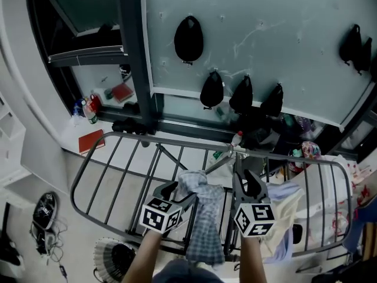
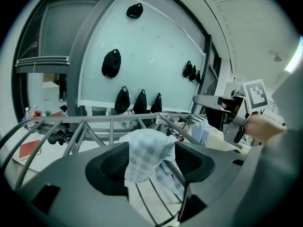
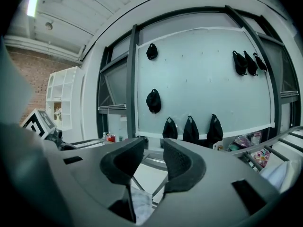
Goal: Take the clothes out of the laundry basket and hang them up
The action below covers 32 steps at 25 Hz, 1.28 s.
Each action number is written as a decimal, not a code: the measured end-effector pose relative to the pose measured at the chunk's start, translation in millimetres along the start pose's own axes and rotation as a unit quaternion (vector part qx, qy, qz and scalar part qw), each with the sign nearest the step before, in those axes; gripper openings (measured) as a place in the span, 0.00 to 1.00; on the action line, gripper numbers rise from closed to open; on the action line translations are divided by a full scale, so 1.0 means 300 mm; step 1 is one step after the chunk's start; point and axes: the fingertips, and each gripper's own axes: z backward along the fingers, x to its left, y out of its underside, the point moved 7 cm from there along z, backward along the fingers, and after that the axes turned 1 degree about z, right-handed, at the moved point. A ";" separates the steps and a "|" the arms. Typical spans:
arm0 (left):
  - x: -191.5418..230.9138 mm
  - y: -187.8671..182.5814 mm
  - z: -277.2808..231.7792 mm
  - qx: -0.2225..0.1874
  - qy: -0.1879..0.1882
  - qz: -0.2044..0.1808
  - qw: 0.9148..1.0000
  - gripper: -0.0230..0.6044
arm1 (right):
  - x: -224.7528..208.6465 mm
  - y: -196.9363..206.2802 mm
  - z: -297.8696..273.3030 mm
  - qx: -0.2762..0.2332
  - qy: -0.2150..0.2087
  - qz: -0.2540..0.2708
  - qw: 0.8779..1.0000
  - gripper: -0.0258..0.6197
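A pale blue-and-white checked cloth (image 1: 205, 217) is draped over a rail of the grey metal drying rack (image 1: 112, 135). The left hand-held gripper (image 2: 147, 161) is opened wide, and the cloth's upper fold is seen lying loose between its jaws. The right hand-held gripper (image 3: 154, 162) is held just beside the cloth, jaws parted, with nothing gripped.

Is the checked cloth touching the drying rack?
Touching. The head view shows the checked cloth draped over a bar of the drying rack, hanging down.
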 end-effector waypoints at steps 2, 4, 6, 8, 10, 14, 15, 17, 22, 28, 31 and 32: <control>-0.017 0.005 0.029 -0.009 -0.007 0.006 1.000 0.51 | 0.005 -0.007 0.021 -0.004 -0.006 0.001 1.000 0.22; -0.036 0.004 0.060 -0.018 -0.014 0.011 1.000 0.51 | 0.009 -0.015 0.044 -0.007 -0.012 0.001 1.000 0.22; -0.058 -0.006 0.091 -0.028 -0.021 0.010 0.999 0.51 | 0.013 -0.023 0.075 -0.011 -0.016 0.001 1.000 0.22; -0.078 -0.025 0.123 -0.044 -0.027 0.009 0.999 0.51 | 0.016 -0.033 0.107 -0.016 -0.020 0.002 1.000 0.22; -0.101 -0.049 0.153 -0.064 -0.034 0.008 0.997 0.51 | 0.017 -0.043 0.145 -0.024 -0.025 0.001 0.999 0.22; -0.157 -0.103 0.208 -0.115 -0.046 0.003 0.992 0.51 | 0.004 -0.059 0.229 -0.045 -0.034 0.003 0.998 0.22; -0.171 -0.116 0.220 -0.128 -0.047 -0.001 0.991 0.51 | 0.000 -0.060 0.246 -0.053 -0.037 0.005 0.998 0.22; -0.198 -0.138 0.242 -0.152 -0.049 -0.011 0.987 0.48 | -0.004 -0.062 0.283 -0.067 -0.041 0.010 0.997 0.22; -0.271 -0.166 0.287 -0.213 -0.059 -0.039 0.974 0.25 | 0.001 -0.060 0.386 -0.096 -0.051 0.015 0.994 0.19; -0.336 -0.162 0.301 -0.240 -0.065 -0.074 0.966 0.09 | 0.004 -0.026 0.455 -0.108 -0.045 0.036 0.992 0.05; -0.355 -0.144 0.292 -0.241 -0.064 -0.083 0.965 0.07 | -0.006 0.001 0.480 -0.105 -0.036 0.043 0.993 0.04; -0.358 -0.139 0.287 -0.239 -0.064 -0.084 0.965 0.07 | -0.010 0.006 0.485 -0.103 -0.034 0.045 0.993 0.04</control>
